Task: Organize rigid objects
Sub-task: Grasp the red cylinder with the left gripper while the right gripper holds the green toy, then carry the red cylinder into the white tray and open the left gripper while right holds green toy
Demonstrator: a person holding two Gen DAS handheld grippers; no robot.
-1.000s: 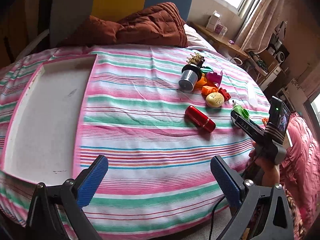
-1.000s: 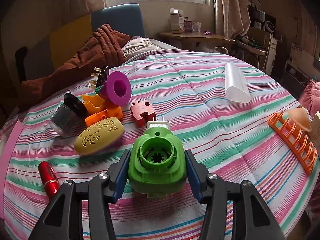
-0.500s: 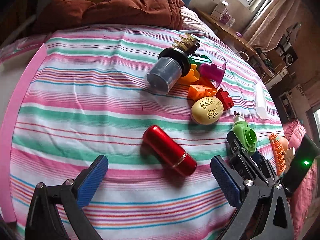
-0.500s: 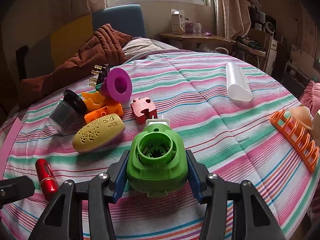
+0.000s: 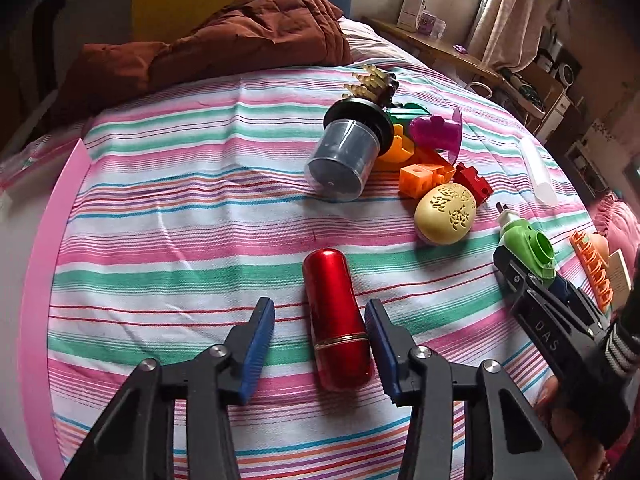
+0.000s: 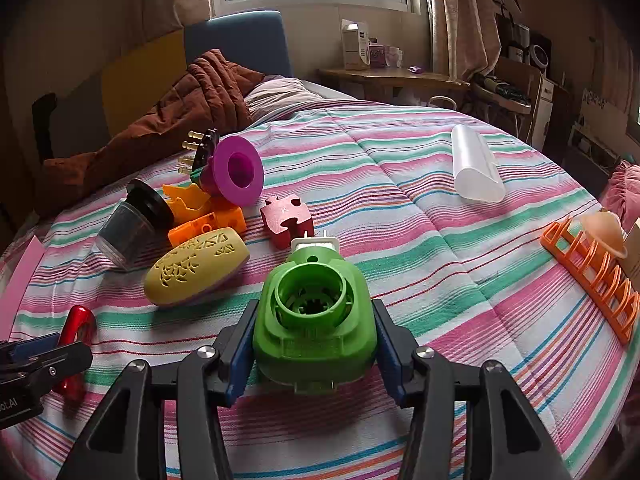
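A red metal cylinder lies on the striped bedspread between the blue pads of my left gripper. The jaws stand around it, half closed, with a gap on the left side. My right gripper is shut on a green plug-in device with a white plug end, held low over the bed. It also shows in the left wrist view. The red cylinder shows at the left edge of the right wrist view.
A pile lies beyond: a yellow egg-shaped case, a grey cup with black lid, orange blocks, a red puzzle piece, a purple funnel. A clear tube and orange rack lie right. A pink-rimmed tray lies left.
My left gripper has swung from the tray side toward the red cylinder, come down around it and narrowed its jaws. The right gripper has held the green device almost still.
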